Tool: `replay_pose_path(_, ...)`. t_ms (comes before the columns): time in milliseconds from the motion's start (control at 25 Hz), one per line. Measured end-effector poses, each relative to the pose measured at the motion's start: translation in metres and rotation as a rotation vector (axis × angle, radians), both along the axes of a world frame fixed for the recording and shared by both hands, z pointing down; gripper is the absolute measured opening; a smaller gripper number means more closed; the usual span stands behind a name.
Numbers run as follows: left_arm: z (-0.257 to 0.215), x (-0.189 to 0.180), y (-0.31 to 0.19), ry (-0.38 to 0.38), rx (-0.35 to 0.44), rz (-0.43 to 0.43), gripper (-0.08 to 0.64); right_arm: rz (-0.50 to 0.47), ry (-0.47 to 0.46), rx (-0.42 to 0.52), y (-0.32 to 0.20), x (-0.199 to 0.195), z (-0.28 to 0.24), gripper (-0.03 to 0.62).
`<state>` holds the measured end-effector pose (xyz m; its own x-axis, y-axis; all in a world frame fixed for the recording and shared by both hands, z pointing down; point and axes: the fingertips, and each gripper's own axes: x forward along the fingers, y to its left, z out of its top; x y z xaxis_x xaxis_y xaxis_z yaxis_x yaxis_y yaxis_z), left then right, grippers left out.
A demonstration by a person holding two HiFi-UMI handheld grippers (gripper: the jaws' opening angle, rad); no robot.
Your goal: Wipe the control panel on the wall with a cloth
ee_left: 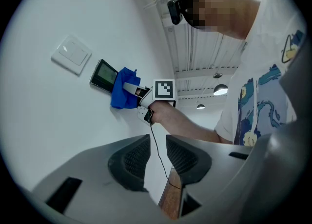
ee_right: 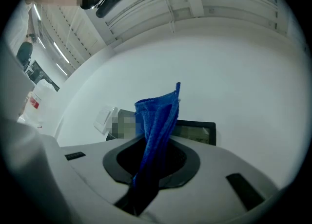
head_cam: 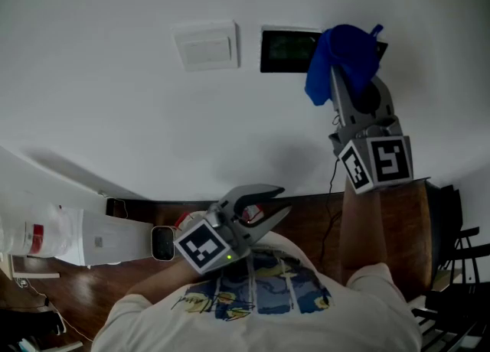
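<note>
The dark control panel is set in the white wall, its right part covered by a blue cloth. My right gripper is raised to the wall and shut on that cloth, which bunches over the panel's right end. In the right gripper view the cloth stands up between the jaws, with the panel just behind it. My left gripper hangs low near the person's chest, away from the wall, its jaws a small gap apart and empty. The left gripper view shows the panel and cloth from the side.
A white wall switch sits just left of the panel. A dark wood counter edge runs below the wall. A white bottle with a red label lies at lower left. A thin cable hangs from the right gripper.
</note>
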<state>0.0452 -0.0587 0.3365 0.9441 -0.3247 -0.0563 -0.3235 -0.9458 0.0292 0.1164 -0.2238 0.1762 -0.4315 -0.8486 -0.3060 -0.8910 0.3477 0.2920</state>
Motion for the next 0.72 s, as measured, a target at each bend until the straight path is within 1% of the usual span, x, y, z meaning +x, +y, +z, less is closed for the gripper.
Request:
replay_pose_path(440, -0.0010, 0.0005, -0.0007, 0.004, -0.004, -0.007, 0.089, -0.015, 0.008, -0.002, 0.0003, -0.0002, -0.0006, 0.077)
replay_pose_path(720, -0.0033, 0.0010, -0.0012, 0.009, 0.008, -0.008, 0.089, -0.048, 0.002, -0.013, 0.0063, 0.0005, 0.0023, 0.077)
